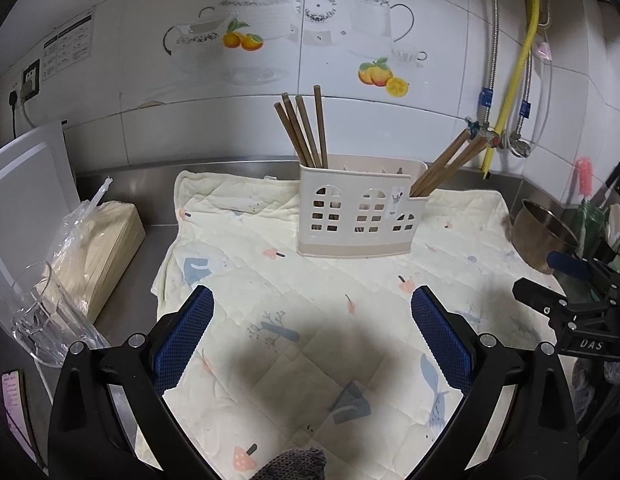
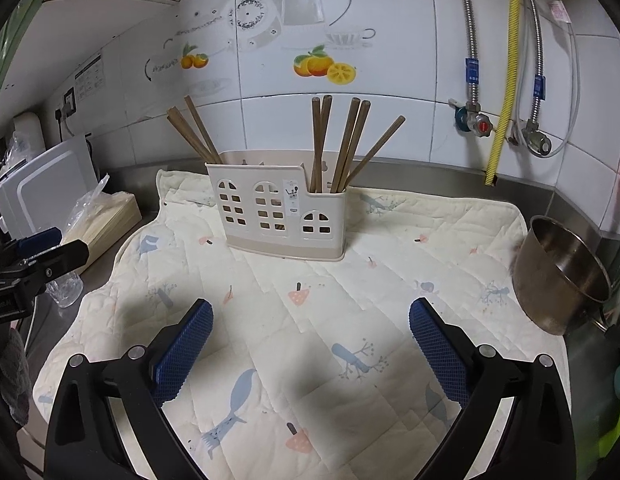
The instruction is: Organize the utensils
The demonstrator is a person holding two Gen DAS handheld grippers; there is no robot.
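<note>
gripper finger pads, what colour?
Blue, textured pads, on both grippers; clearest in the right wrist view.

A steel counter [image 2: 450, 178] fills mid-frame. A quilted mat [image 2: 310, 320] covers it. Left: glass [image 1: 42, 312], box [image 1: 110, 240]; right: bowl [image 2: 558, 276].

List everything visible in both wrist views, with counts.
utensil holder: 1, cream plastic, on the mat, near the wall
left chopsticks: brown, left compartment; 4 show in the left wrist view
right chopsticks: 5, brown, right compartment
quilted mat: 1, cream with printed figures, covers the steel counter
steel bowl: 1, metal, right edge of the mat
glass cup: 1, clear, left of the mat
bagged stack: 1, pale, in clear plastic, behind the cup
white appliance: 1, far left
yellow hose: 1, on the tiled wall
left gripper: open, blue pads, empty
right gripper: open, blue pads, empty
</note>
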